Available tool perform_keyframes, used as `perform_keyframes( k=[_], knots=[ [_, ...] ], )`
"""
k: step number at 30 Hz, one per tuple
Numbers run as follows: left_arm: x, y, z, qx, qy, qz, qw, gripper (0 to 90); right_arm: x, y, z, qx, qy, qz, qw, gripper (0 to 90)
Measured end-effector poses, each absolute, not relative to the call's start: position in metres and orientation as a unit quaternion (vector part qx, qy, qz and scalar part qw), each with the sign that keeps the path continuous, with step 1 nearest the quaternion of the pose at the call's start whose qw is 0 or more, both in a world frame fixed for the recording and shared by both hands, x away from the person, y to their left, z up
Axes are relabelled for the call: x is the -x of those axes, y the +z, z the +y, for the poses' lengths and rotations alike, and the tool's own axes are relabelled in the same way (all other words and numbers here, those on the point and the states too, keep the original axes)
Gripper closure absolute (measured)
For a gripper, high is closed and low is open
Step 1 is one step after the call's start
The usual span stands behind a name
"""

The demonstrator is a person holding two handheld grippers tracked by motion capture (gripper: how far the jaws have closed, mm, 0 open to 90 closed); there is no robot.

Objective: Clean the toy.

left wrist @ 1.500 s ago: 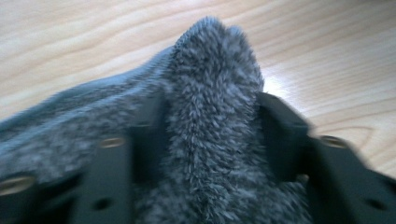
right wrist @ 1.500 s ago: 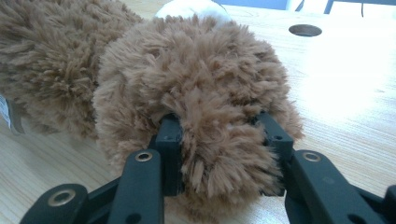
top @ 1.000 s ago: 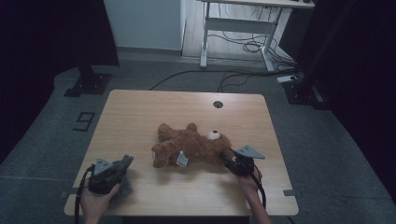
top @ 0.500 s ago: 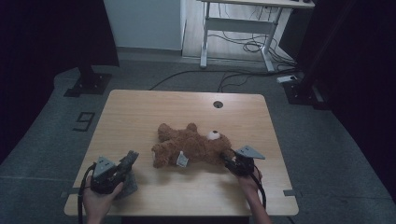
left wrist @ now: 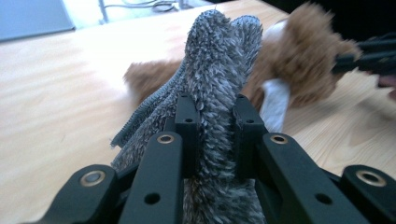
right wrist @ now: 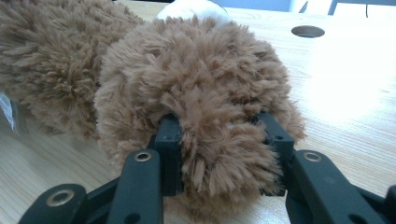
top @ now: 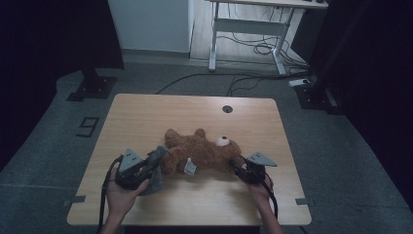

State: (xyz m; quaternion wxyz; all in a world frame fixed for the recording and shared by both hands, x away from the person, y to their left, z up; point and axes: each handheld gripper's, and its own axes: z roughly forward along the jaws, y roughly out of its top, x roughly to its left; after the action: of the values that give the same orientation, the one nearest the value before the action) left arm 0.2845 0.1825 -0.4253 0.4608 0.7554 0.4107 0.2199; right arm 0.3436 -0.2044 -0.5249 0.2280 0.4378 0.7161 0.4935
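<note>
Step in hand: dressing or wiping teddy bear (top: 202, 153), lying mid-table. Right gripper (top: 242, 168) clamped on bear's head. Left gripper (top: 148, 168) clenched on grey fuzzy cloth (left wrist: 219, 60), beside bear's legs. Next move, judged: bring cloth onto bear, right grip steady.

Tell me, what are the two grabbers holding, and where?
The left gripper pinches a grey fuzzy cloth near its lower end. The right gripper squeezes the brown teddy bear by a fluffy rounded part at its head end.
</note>
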Motion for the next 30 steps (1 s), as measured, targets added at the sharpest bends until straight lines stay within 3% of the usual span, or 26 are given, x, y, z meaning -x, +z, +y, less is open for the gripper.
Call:
perform_keyframes(
  k=[6,14,23,30],
  knots=[
    [-0.305,-0.409,0.156,-0.764,0.213,0.397,0.462,75.6,-0.344,-0.526,-0.205,-0.436,0.497,0.715,0.227,60.5],
    [-0.353,-0.426,0.12,-0.786,0.177,0.406,0.43,76.0,-0.344,-0.526,-0.206,-0.434,0.5,0.715,0.226,60.5],
    [-0.357,-0.445,0.066,-0.812,0.143,0.375,0.423,76.0,-0.345,-0.527,-0.206,-0.434,0.506,0.711,0.222,60.5],
    [-0.362,-0.463,0.068,-0.805,0.136,0.387,0.429,77.1,-0.345,-0.528,-0.207,-0.429,0.511,0.711,0.223,60.3]
  ],
)
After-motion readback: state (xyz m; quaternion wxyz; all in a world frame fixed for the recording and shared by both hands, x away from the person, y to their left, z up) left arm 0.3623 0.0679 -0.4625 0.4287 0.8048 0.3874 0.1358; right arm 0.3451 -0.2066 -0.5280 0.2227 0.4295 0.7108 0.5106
